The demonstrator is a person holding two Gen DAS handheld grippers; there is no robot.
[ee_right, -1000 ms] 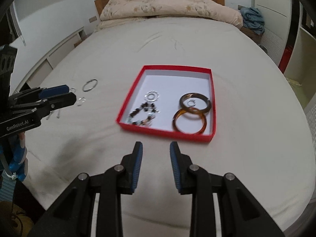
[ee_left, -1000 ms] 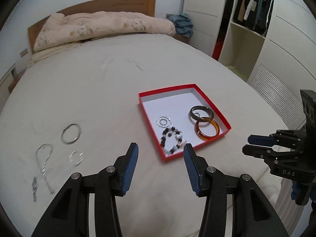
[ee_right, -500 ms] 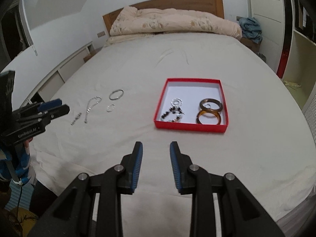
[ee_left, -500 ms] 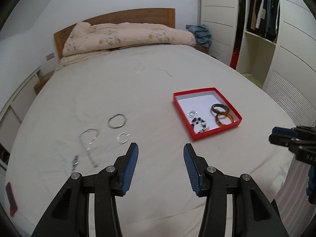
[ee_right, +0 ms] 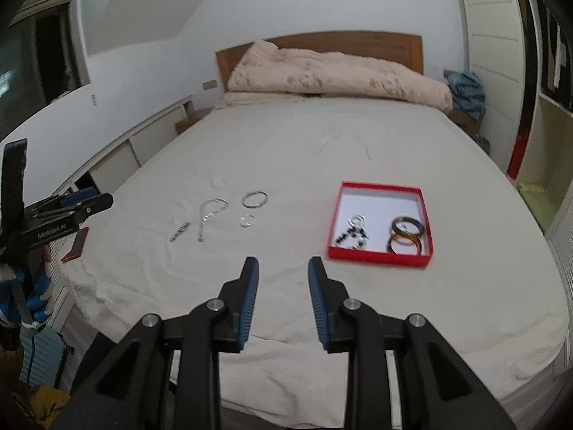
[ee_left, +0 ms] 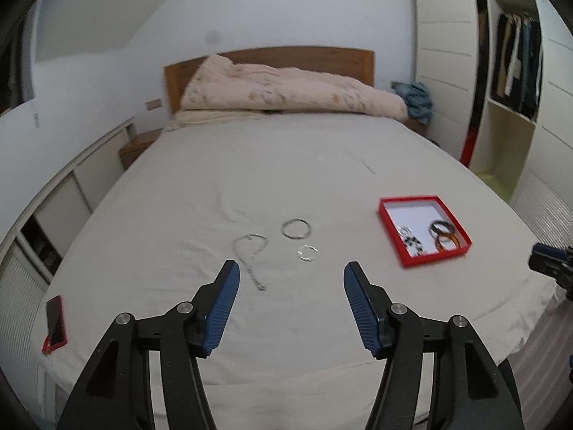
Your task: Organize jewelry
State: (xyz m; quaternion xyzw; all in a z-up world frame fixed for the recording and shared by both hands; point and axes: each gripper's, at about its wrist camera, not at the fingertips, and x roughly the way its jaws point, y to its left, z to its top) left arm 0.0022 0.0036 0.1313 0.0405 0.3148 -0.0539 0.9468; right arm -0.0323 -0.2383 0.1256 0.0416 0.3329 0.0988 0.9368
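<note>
A red tray [ee_left: 388, 204] [ee_right: 379, 252] lies on the bed and holds a dark bangle [ee_left: 442, 228] [ee_right: 408, 225], an amber bangle [ee_left: 448, 242] [ee_right: 404, 244], a beaded bracelet [ee_left: 413, 243] [ee_right: 352, 238] and a small silver ring [ee_right: 357, 219]. Left of it on the sheet lie a silver bangle [ee_left: 295, 229] [ee_right: 254, 199], a small open ring [ee_left: 307, 253] [ee_right: 247, 220], a chain [ee_left: 249, 254] [ee_right: 210, 215] and a short dark piece [ee_right: 179, 232]. My left gripper [ee_left: 290, 308] is open and empty, well back from them. My right gripper [ee_right: 283, 299] is open and empty above the bed's near edge.
A red phone [ee_left: 55, 324] [ee_right: 77, 244] lies at the bed's left edge. A folded quilt [ee_left: 286, 89] sits at the headboard. A wardrobe [ee_left: 515, 82] stands at the right. Low cabinets [ee_right: 118, 157] run along the left wall.
Both grippers have pulled back and up from the bed, so the tray and loose jewelry look smaller and farther. The left view has swung left toward the loose pieces. Jaws stay open.
</note>
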